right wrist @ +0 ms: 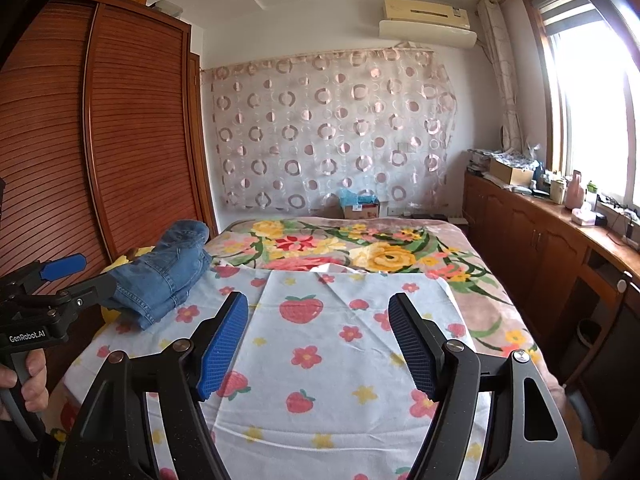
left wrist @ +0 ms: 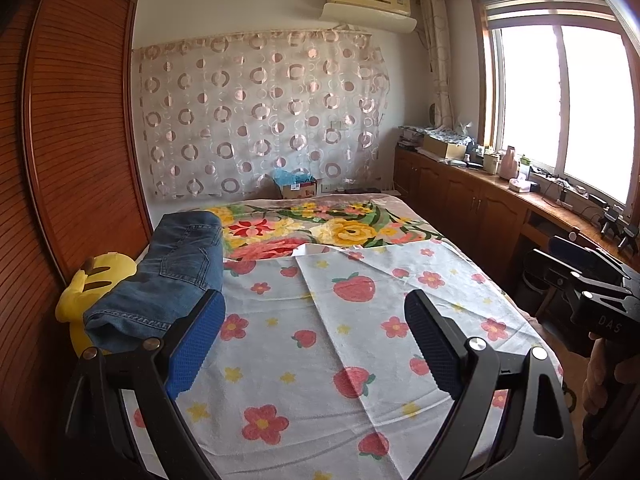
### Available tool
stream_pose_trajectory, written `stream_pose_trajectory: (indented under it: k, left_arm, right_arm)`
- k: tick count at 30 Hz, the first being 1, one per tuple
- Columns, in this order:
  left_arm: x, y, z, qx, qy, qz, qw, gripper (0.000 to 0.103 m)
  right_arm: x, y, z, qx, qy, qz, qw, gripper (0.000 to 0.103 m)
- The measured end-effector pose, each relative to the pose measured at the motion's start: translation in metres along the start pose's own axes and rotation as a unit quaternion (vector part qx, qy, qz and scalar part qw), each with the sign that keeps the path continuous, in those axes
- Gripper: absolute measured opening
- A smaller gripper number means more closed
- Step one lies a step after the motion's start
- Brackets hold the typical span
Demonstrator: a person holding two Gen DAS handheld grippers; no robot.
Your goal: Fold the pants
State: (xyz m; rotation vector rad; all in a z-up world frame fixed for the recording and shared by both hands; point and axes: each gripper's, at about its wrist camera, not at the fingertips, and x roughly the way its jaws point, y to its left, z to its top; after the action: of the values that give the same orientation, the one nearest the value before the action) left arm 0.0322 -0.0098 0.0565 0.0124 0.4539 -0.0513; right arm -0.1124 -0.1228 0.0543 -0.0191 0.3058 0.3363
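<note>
1. The folded jeans lie in a thick bundle at the left edge of the bed, on the near strawberry-print sheet, just beside the louvred wooden wardrobe.
2. A yellow plush toy sits wedged between the jeans and the wardrobe, touching the denim.
3. The left gripper hovers over the near part of the sheet, its blue pads spread wide with only bare sheet between them. Its left finger stands close to the jeans; I cannot tell whether they touch.
4. The right gripper hangs to the right of the left one, its jaws likewise parted and holding nothing, with the sheet showing between them.
5. From the right gripper's camera, a hand grips the left tool's handle at the near left.
6. Farther off, a floral blanket covers the far half of the bed.
7. A circle-patterned curtain hangs on the far wall, and an air conditioner is mounted above it.
8. Wooden cabinets run along the right wall under the window.
</note>
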Motion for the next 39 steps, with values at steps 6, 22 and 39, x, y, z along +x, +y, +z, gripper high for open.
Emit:
stream_pose_trajectory:
  k: [6,22,39]
  left_arm:
    - [0.0000,0.0004,-0.0004,0.000,0.000,0.000,1.0000,0.092]
    - [-0.0005,0.0010,-0.0006,0.000,0.000,0.001,1.0000,0.092]
    - [-0.0017,0.0014,-0.0012,0.000,-0.002,0.001,1.0000,0.092]
  right_arm:
    - [0.0000,-0.0038,0.0011,-0.002,0.000,0.001,1.000,0.075]
    - [-0.0008,-0.0067,0.0013,-0.002,-0.001,0.005,1.000,0.075]
    - [-0.0003,-0.0078,0.0008,-0.002,-0.001,0.006,1.000,0.075]
